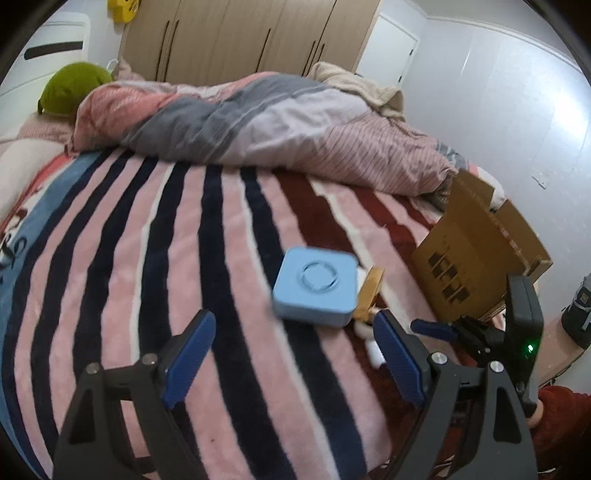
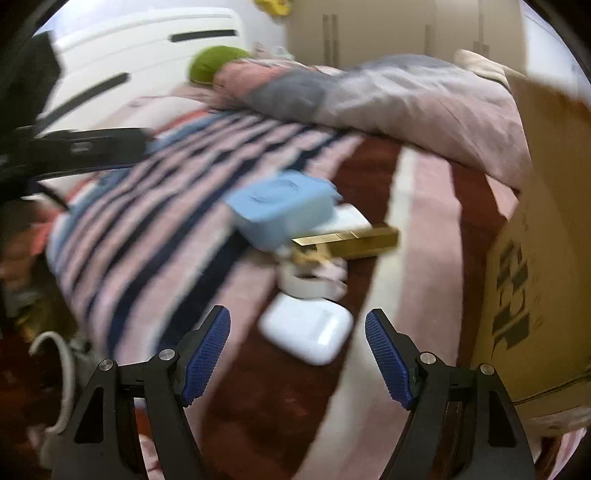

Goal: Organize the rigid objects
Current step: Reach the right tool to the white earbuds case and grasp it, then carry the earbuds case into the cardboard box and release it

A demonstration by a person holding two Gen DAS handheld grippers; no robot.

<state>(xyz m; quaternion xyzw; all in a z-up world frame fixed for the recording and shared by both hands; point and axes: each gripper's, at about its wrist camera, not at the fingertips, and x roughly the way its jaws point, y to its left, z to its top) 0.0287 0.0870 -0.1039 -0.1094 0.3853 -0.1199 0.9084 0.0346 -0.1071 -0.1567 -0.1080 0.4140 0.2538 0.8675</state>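
A light blue square box (image 1: 316, 290) lies on the striped bedspread (image 1: 147, 258), ahead of my open, empty left gripper (image 1: 293, 354). A gold bar-shaped object (image 1: 369, 291) and small white items lie just right of it. In the right wrist view the blue box (image 2: 280, 206) sits further back, the gold bar (image 2: 354, 240) beside it, a white ring-like roll (image 2: 310, 284) nearer, and a white earbud case (image 2: 306, 334) lies just ahead of my open, empty right gripper (image 2: 297, 354). The right gripper also shows in the left wrist view (image 1: 472, 332), beside the cardboard box.
An open cardboard box (image 1: 476, 251) stands on the bed at the right, close to the right gripper (image 2: 543, 258). A crumpled duvet (image 1: 258, 118) covers the far half of the bed, with a green cushion (image 1: 74, 88) at the back left. Wardrobes (image 1: 240, 33) stand behind.
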